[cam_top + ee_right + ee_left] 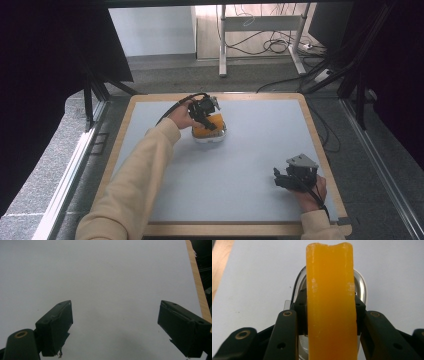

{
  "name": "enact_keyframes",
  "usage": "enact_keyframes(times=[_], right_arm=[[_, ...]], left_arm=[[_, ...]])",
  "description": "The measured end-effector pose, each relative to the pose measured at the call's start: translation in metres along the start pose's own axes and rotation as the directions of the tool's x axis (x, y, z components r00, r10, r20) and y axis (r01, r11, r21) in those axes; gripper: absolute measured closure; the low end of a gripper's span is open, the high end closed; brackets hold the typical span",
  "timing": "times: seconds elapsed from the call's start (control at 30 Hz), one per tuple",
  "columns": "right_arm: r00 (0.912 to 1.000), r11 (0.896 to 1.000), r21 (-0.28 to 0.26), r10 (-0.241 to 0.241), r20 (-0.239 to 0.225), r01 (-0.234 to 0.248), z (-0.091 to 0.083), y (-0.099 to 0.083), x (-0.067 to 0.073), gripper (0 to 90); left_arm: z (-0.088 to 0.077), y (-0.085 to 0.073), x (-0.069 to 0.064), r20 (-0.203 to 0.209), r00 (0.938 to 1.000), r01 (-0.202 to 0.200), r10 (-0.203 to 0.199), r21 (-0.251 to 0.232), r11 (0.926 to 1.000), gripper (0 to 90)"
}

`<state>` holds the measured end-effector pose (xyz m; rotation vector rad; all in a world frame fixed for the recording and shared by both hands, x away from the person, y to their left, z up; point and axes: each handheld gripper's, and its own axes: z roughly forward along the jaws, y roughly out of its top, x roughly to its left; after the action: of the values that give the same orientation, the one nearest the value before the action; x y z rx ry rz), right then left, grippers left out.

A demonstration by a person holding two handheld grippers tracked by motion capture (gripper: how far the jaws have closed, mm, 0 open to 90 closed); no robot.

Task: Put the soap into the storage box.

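We count one orange block (331,305), clamped between the jaws of the left gripper (204,111), directly above one white dish (361,287). The right gripper (115,327) holds nothing, its jaws spread wide over bare grey table (250,155). Beyond the table's wooden rim: grey floor, cables (272,46), one desk frame (260,30).

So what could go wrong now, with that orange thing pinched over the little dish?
1. The left gripper grips the orange piece only by its narrow sides. It looks soft and waxy, so it might slip or get dented.
2. The white dish beneath looks small and light; pressing or lifting could push it across the table.
3. The right gripper rests open and far away, so it isn't steadying the dish.
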<state>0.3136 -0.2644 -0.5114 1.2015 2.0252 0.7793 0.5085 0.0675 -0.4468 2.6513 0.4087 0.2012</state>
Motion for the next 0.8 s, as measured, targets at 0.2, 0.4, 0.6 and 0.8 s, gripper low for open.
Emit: enact_keyframes(times=[0.2, 0.4, 0.6, 0.8], right_arm=[[1.0, 1.0, 0.004, -0.002, 0.001, 0.002, 0.0, 0.0, 0.0, 13.3], [1.0, 1.0, 0.006, -0.003, 0.002, 0.003, 0.001, 0.0, 0.001, 13.3], [1.0, 1.0, 0.002, -0.008, 0.002, 0.008, 0.0, 0.0, 0.001, 13.3], [1.0, 1.0, 0.003, -0.008, 0.004, 0.008, 0.0, 0.0, 0.001, 13.3]], left_arm=[[0.007, 0.001, 0.001, -0.006, 1.0, -0.004, 0.004, 0.004, 1.0, 61.4], [-0.007, 0.004, 0.002, -0.055, 0.9982, 0.021, -0.025, -0.062, 0.9979, 42.4], [-0.02, 0.002, 0.001, -0.149, 0.9879, 0.031, -0.044, -0.087, 0.9957, 31.1], [-0.034, -0.001, -0.007, -0.174, 0.9825, 0.051, -0.068, -0.1, 0.9937, 28.8]])
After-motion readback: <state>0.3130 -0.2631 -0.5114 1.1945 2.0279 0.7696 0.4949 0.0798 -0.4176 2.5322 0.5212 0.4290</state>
